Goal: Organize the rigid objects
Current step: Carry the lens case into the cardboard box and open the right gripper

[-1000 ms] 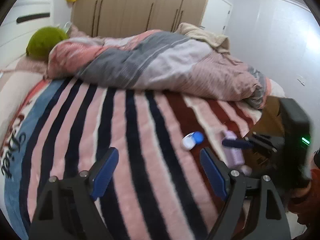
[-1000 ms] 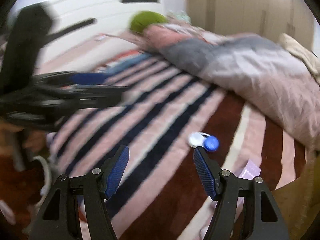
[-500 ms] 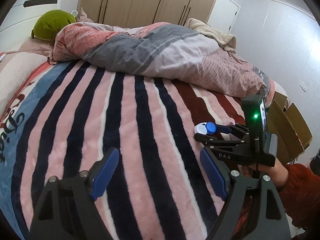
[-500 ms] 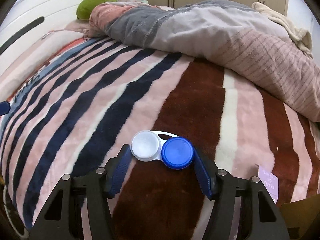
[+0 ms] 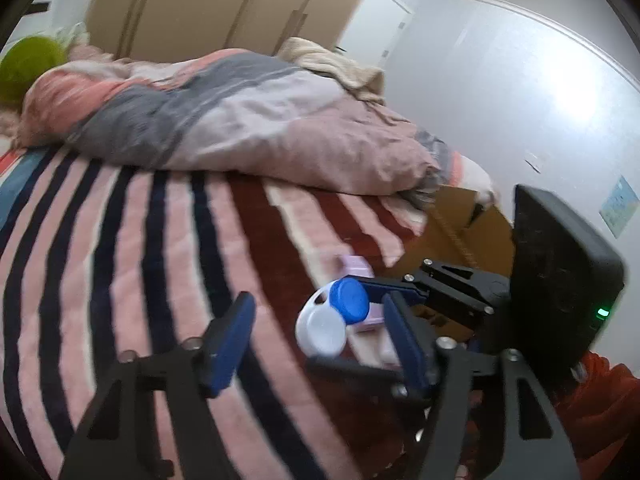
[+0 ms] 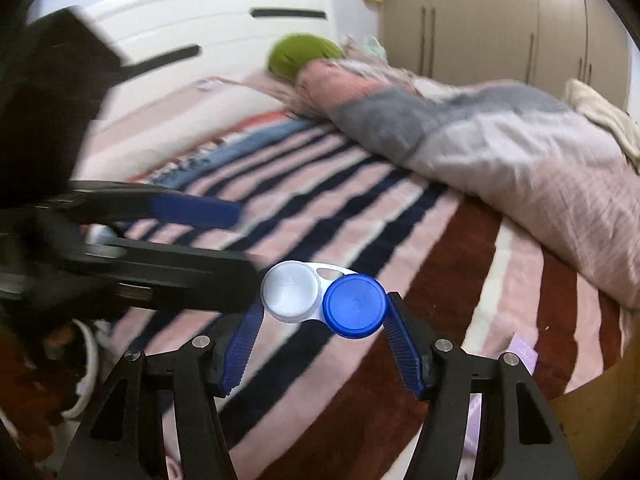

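Observation:
A contact lens case point(image 6: 324, 300) with one white and one blue cap hangs above the striped blanket point(image 6: 400, 216). My right gripper point(image 6: 325, 305) is shut on it, one pad at each end. In the left wrist view the same case point(image 5: 332, 316) and right gripper point(image 5: 338, 320) come in from the right, just ahead of my left gripper point(image 5: 316, 308). The left jaws are closing; the case shows between them, but the pads do not touch it. In the right wrist view the left gripper point(image 6: 248, 244) reaches in from the left, close to the white cap. A small lilac carton point(image 5: 354, 266) lies on the blanket behind the case.
A rumpled pink and grey duvet point(image 5: 240, 120) is heaped across the far side of the bed, with a green pillow point(image 5: 24, 68) at the head. An open cardboard box point(image 5: 460, 216) stands off the bed's right edge. A person's red sleeve point(image 5: 600, 400) is at the lower right.
The right gripper has gripped the lens case and raised it off the blanket. The left gripper's jaws have narrowed, and the two grippers have come closer together.

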The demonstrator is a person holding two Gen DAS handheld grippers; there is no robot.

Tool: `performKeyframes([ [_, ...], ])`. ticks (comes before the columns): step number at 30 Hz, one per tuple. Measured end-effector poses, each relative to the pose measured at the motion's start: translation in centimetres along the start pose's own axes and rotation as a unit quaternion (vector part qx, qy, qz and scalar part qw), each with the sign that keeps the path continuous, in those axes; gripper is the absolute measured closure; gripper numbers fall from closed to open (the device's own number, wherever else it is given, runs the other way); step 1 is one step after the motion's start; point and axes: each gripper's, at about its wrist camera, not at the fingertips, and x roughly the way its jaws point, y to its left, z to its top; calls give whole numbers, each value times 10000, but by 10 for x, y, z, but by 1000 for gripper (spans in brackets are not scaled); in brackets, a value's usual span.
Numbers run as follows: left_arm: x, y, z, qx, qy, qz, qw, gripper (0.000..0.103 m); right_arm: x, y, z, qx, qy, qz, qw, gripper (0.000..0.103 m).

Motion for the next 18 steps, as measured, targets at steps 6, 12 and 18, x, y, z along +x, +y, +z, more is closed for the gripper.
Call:
performKeyframes([
  [6,14,-63,21,525,125,-402,9977,71,-62,-9,-3,-53,-440,-190,9988,45],
  [12,43,-130,42,1031,250,-637,9923,71,-119,-52,-21,259,-725,-601,9952,45],
  [18,94,-188,61,1491,603,-861,9832,71,-159,-101,-43,640,-687,-1088,9896,45],
])
